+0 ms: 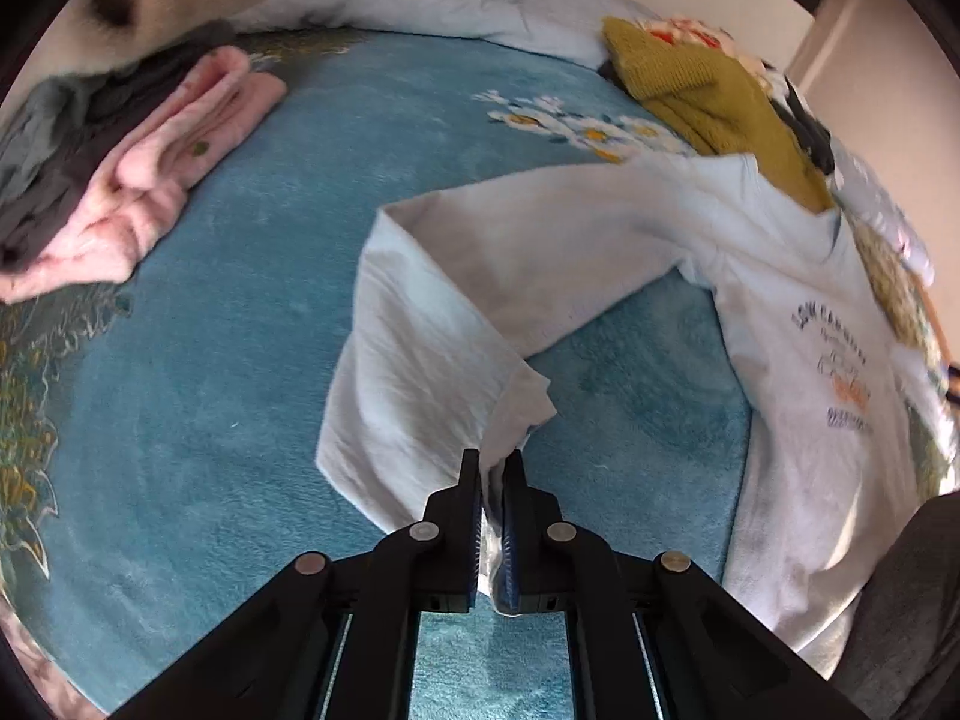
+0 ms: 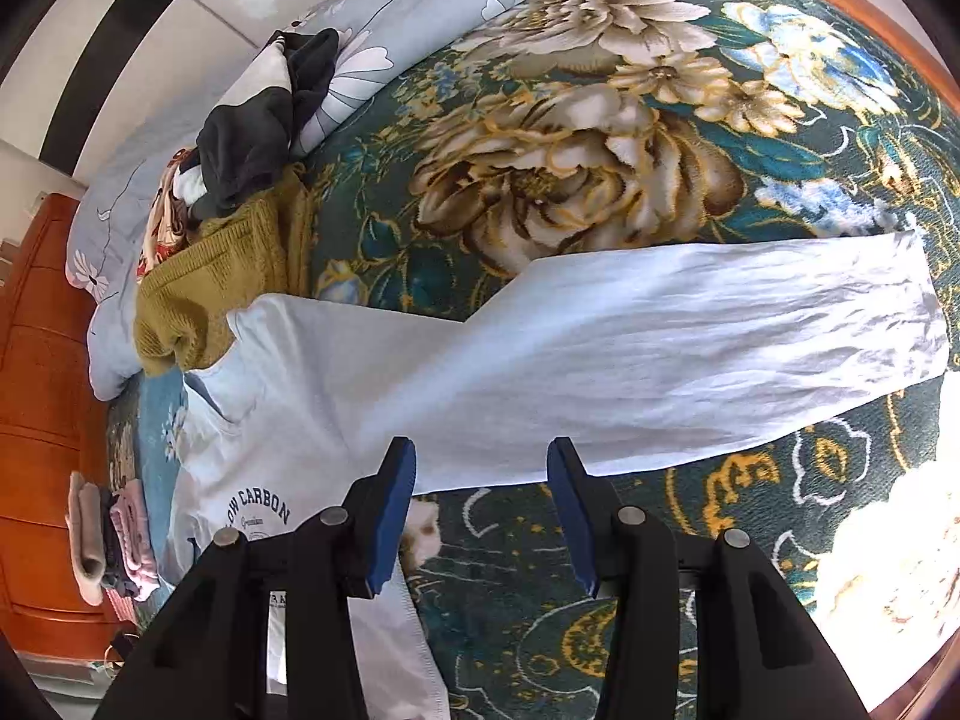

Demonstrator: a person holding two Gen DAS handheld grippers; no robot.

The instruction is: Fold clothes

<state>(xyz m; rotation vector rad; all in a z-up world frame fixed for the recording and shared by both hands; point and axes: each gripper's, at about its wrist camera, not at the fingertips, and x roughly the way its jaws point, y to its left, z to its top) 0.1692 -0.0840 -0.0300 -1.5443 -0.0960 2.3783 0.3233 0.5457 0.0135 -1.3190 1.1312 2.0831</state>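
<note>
A pale blue long-sleeve shirt [image 1: 798, 312] with dark "LOW CARBON" print lies on the bed blanket [image 1: 252, 312]. My left gripper [image 1: 492, 459] is shut on the cuff end of its left sleeve [image 1: 420, 360], lifting it so the sleeve bends back over the blanket. In the right wrist view the shirt body [image 2: 270, 420] lies at lower left and its other sleeve [image 2: 690, 348] stretches flat to the right. My right gripper [image 2: 483, 450] is open and empty, hovering just above the lower edge of that sleeve near the armpit.
Folded pink and grey clothes [image 1: 150, 180] are stacked at the left. A mustard knit sweater [image 1: 708, 96] and dark garments [image 2: 264, 114] lie by the shirt's collar. A floral duvet [image 2: 420, 12] runs along the back. A wooden bed frame [image 2: 42, 390] borders the far side.
</note>
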